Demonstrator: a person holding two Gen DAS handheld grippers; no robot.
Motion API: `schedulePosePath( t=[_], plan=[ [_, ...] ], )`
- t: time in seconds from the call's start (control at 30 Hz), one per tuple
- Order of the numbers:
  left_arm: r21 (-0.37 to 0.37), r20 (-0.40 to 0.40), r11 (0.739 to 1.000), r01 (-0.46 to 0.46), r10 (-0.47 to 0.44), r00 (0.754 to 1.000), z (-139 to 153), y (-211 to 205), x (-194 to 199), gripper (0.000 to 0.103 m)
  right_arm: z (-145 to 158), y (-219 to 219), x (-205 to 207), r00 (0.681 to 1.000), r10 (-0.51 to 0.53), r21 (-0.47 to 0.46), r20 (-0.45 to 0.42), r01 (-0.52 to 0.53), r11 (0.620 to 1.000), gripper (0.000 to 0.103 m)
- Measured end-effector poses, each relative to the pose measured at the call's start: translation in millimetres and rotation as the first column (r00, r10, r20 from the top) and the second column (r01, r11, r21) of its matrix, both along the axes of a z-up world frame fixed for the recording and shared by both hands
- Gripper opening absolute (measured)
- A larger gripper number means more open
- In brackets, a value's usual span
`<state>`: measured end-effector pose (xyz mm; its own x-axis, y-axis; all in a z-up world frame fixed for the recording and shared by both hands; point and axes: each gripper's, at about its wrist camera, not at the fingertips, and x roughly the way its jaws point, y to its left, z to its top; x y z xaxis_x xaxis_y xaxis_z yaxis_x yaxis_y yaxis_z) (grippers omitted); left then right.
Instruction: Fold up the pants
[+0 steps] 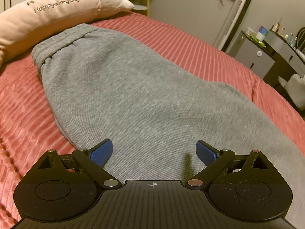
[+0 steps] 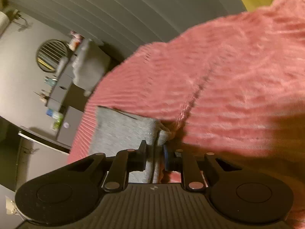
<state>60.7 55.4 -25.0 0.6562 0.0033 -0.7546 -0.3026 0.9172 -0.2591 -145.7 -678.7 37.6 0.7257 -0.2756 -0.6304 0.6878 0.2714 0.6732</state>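
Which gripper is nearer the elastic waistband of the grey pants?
Left. The left gripper hovers open over the pants, facing the waistband. The right gripper pinches another edge; no waistband shows there.

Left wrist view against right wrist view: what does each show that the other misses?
Only the left wrist view shows the pale pink printed pillow, the grey knit pants' elastic waistband and the left gripper, jaws open over the cloth. Only the right wrist view shows the right gripper pinching a pants edge. Both share the ribbed pink bedspread.
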Motion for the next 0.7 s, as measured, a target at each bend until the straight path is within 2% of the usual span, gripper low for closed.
schedulePosePath(
  t=[0.17,0.23,0.33,0.4,0.47,0.5,0.53,0.57,0.6,0.67,0.7],
  plan=[
    [-0.001,-0.001,1.0,0.0,0.0,1.0,0,0,0,0.099,9,3,1,0.999,0.019,-0.044,0.041,-0.017,0.999,0.018],
    [-0.005,-0.001,1.0,0.0,0.0,1.0,0,1,0,0.099,10,4,5,1.0,0.015,-0.055,-0.003,-0.015,0.998,0.021],
    [-0.005,-0.005,1.0,0.003,-0.003,1.0,0,1,1,0.099,7,1,9,1.0,0.024,-0.043,-0.001,-0.024,0.999,0.025],
    [0.004,-0.01,1.0,0.007,-0.007,1.0,0,-1,2,0.1,2,-2,17,0.998,0.052,-0.021,-0.024,-0.052,0.998,0.045],
    [0.013,-0.015,1.0,0.01,-0.01,1.0,-1,-2,2,0.1,-6,-5,23,0.997,0.069,0.01,-0.043,-0.068,0.998,0.047],
    [0.014,-0.015,1.0,0.011,-0.01,1.0,0,-3,2,0.1,-8,-6,25,0.996,0.069,0.013,-0.048,-0.068,0.998,0.045],
    [0.011,-0.014,1.0,0.01,-0.01,1.0,0,-2,1,0.1,-8,-6,25,0.997,0.067,0.01,-0.045,-0.066,0.998,0.036],
    [0.006,-0.012,1.0,0.008,-0.008,1.0,0,-1,0,0.1,-5,-5,24,0.997,0.066,-0.006,-0.032,-0.066,0.998,0.016],
    [-0.002,-0.01,1.0,0.005,-0.005,1.0,0,0,-1,0.1,0,-2,23,0.997,0.072,-0.04,-0.019,-0.073,0.997,0.011],
    [-0.014,-0.006,1.0,0.001,-0.001,1.0,1,2,-1,0.1,6,3,25,0.996,0.091,-0.089,-0.019,-0.092,0.992,0.011],
    [-0.018,-0.005,1.0,0.001,-0.001,1.0,1,2,-2,0.1,7,5,28,0.994,0.101,-0.1,-0.038,-0.104,0.989,0.015]
  ],
)
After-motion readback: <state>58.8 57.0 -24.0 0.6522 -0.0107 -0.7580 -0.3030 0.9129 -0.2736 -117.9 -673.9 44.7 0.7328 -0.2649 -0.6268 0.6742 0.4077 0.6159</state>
